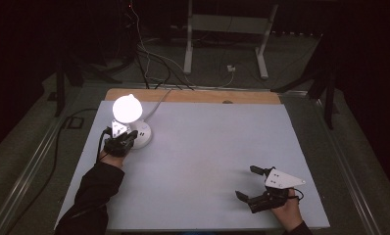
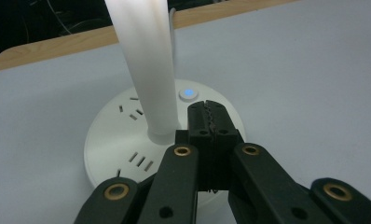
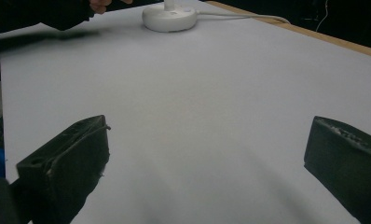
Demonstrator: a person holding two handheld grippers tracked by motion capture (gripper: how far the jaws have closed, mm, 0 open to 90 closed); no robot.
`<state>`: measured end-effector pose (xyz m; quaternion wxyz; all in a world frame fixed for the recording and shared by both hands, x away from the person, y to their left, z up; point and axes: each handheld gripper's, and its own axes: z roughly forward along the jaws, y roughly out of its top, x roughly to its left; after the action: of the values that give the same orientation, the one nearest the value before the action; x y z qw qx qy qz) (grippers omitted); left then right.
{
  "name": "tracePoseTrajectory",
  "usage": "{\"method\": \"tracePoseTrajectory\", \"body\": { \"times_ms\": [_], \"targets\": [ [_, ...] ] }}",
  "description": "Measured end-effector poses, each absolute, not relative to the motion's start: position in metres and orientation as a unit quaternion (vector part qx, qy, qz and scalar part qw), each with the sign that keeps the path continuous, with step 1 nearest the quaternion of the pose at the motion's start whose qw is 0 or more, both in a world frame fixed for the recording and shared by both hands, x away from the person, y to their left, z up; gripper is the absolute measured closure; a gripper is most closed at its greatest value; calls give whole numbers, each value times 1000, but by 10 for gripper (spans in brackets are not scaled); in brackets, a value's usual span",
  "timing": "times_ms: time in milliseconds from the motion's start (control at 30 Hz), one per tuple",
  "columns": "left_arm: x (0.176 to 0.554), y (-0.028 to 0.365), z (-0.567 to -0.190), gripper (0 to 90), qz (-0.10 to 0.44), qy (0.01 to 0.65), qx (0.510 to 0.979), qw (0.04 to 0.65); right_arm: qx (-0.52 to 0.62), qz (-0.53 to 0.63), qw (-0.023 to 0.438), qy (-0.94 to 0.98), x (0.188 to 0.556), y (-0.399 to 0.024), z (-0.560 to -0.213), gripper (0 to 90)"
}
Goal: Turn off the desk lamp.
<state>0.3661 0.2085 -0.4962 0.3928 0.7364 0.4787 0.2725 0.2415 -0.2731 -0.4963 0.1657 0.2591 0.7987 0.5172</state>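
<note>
i see a pale tabletop [image 1: 203, 161], wood strip along its far edge | lit lamp [image 1: 127, 108] on round white base [image 2: 127, 144] at far left corner | my left gripper [image 2: 207, 122] fingers closed over the base, by its blue button [image 2: 188, 93] | right gripper [image 1: 249, 183] fingers spread wide, well apart from lamp | dark room, cables on floor [image 1: 149, 68] behind lamp

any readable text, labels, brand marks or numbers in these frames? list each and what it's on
None readable.
Lamp base: socket slots and a blue-lit button, no lettering.
Grey plate on the right gripper: bare.
Left gripper, table: no markings visible.
</note>
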Motion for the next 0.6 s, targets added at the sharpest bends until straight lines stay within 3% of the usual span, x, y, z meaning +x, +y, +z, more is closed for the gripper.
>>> {"method": "tracePoseTrajectory", "body": {
  "times_ms": [600],
  "targets": [
    [368, 206, -507, 900, 263, 479, 747, 377, 259, 517, 165, 799, 242, -273, -497, 0]
  ]
}}
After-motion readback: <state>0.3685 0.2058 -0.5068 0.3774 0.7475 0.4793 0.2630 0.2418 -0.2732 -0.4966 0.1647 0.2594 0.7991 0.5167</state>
